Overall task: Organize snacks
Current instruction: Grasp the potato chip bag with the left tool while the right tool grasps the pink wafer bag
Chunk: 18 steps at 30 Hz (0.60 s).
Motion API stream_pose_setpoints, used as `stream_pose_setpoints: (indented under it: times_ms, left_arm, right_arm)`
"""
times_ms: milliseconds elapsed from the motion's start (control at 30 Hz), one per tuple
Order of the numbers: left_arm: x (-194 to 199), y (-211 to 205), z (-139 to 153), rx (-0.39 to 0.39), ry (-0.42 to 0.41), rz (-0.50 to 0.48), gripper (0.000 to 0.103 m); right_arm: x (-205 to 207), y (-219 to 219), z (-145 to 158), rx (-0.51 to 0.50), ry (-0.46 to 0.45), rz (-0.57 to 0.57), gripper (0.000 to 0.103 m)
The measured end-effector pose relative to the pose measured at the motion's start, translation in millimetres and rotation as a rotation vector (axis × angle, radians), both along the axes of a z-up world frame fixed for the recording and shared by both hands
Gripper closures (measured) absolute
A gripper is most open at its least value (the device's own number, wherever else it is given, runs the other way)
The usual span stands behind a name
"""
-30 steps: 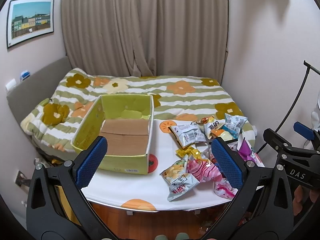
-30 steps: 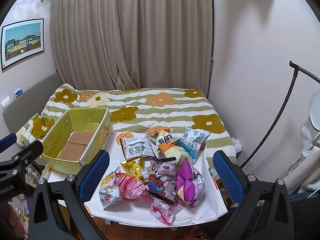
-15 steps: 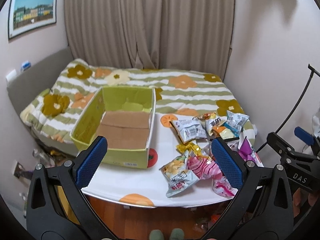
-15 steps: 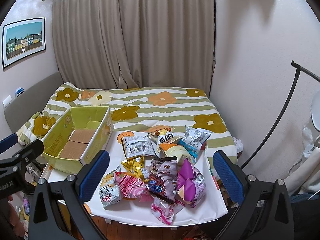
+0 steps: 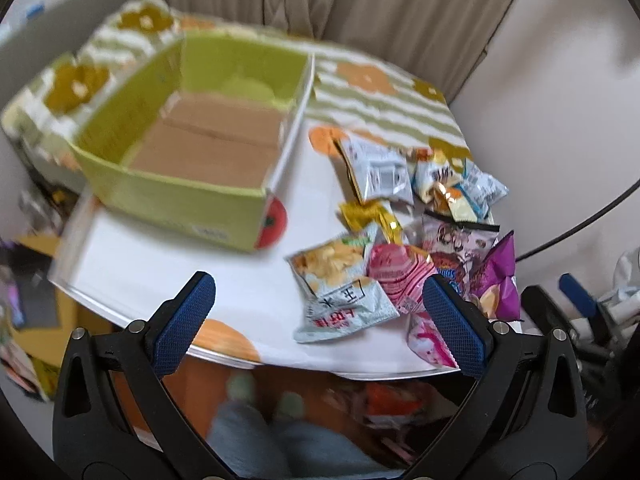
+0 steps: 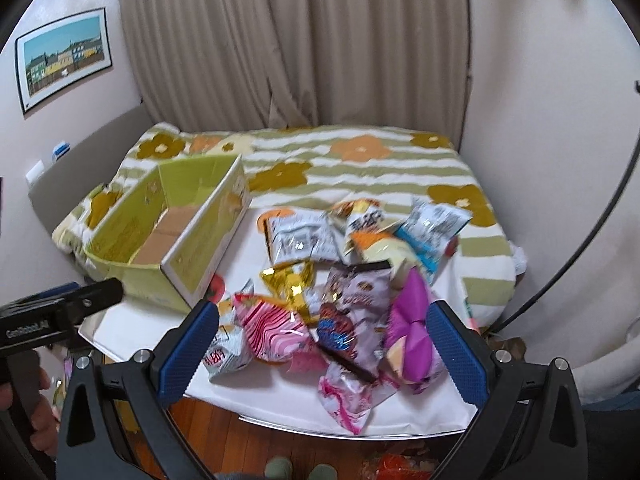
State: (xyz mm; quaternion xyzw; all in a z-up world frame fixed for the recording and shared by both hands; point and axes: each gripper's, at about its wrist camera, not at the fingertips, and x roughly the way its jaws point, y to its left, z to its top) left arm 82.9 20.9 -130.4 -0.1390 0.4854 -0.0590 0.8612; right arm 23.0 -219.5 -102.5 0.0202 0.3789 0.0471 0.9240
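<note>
A bed (image 6: 360,168) with a striped, flowered cover filled the back of the room below beige curtains (image 6: 296,40). In front of it stood the white table (image 5: 168,264), carrying an open green cardboard box (image 5: 192,196) on its left side, nothing visible inside but its brown floor. To the right of the box, the snacks lay in a loose overlapping heap: a purple bag (image 6: 412,332), a pink striped packet (image 6: 276,332), a pale chip bag (image 5: 340,292), a grey packet (image 6: 300,236) and a small gold wrapper (image 6: 292,284). The left claw (image 5: 320,320) hung released over the table's near edge, gripping nothing. The right claw (image 6: 320,344) was likewise spread wide above the heap, empty.
</note>
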Motion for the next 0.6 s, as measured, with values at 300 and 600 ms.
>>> stream_pose_setpoints:
  times_ms: [300,600]
  left_arm:
    - [56,-5,-91,-0.162,0.242,-0.101,0.016]
    - [77,-20,-133,-0.234,0.343,-0.191,0.019]
  right_arm:
    - [30,20,-44,0.018,0.108,0.018,0.0]
    - [51,23,-72,0.067,0.19,-0.027,0.0]
